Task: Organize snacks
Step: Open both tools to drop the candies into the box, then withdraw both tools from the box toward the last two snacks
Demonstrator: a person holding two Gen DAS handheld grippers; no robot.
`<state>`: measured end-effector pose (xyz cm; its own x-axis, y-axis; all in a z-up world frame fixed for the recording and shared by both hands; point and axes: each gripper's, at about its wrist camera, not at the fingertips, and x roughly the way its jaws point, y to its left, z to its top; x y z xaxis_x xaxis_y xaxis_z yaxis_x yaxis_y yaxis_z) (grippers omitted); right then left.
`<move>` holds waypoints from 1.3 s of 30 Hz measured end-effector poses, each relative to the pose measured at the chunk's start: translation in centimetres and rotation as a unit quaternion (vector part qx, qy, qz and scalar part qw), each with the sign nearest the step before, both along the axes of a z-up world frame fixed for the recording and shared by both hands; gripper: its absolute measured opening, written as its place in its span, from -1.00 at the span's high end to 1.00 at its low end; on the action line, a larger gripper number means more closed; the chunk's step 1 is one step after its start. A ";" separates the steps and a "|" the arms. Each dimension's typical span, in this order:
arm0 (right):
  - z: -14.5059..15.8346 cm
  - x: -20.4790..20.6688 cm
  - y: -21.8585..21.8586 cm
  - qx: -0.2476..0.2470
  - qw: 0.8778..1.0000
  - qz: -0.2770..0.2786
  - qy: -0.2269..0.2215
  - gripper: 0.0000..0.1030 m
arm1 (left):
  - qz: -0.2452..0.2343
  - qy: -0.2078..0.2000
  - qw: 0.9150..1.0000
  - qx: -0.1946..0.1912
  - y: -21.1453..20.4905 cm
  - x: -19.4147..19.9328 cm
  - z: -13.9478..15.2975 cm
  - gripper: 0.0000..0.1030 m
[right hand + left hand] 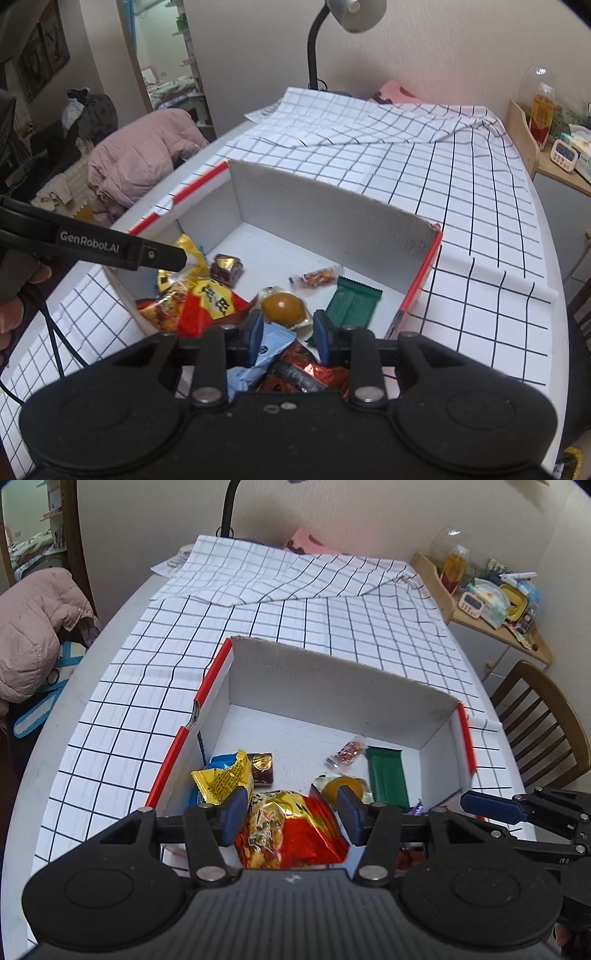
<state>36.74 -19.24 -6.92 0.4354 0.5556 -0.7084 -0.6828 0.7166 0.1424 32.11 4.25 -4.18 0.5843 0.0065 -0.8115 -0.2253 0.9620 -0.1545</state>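
Where the checked cloth (pixel 332 627) covers the desk (pixel 122 624), a white cardboard box (pixel 332 686) with red edging stands open-topped and serves as the reference for all that follows.

Inside the box: a yellow snack packet (pixel 221 779) lies against the left wall, with a brown wrapped sweet (pixel 263 766) just beside it. A red and gold snack bag (pixel 295 834) sits at the near edge. A clear pouch holding a brown egg-like item (pixel 282 306) lies near the centre, a green wrapped bar (pixel 388 775) rests toward the right wall, and a small clear-wrapped candy (pixel 345 755) lies just beyond the bar's far end. A pale blue wrapper (pixel 269 350) and a dark red foil pack (pixel 310 373) lie at the near right corner.

Outside the box: a desk lamp (pixel 332 37) stands beyond the far wall at the cloth's far edge. A pink padded jacket (pixel 33 627) lies off to the left, a wooden shelf (pixel 498 616) crowded with small items stands to the right, and a wooden chair (pixel 546 723) is just right of the desk.

The left gripper (pixel 291 812) hovers tilted down over the near edge, fingers (pixel 232 812) spread on either side of the red and gold bag; nothing visibly pinched. The right gripper (pixel 288 332) is angled down over the near right corner, fingers (pixel 255 332) drawn in about as far as they go, with the blue wrapper between them; whether they pinch it cannot be told.
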 end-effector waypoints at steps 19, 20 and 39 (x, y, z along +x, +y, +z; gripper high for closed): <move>3.7 -6.7 -1.9 0.071 0.997 0.008 -0.026 0.44 | -0.029 -0.049 0.998 0.021 -1.5 -8.2 2.5 -0.13; 3.8 -7.1 -2.0 0.077 0.997 0.004 -0.025 0.44 | -0.032 -0.051 0.998 0.018 -1.3 -8.7 2.5 -0.13; 0.8 -16.8 -1.0 0.083 0.988 -0.127 0.023 -1.00 | -0.124 -0.032 0.992 -0.007 2.0 -15.8 -1.1 -0.28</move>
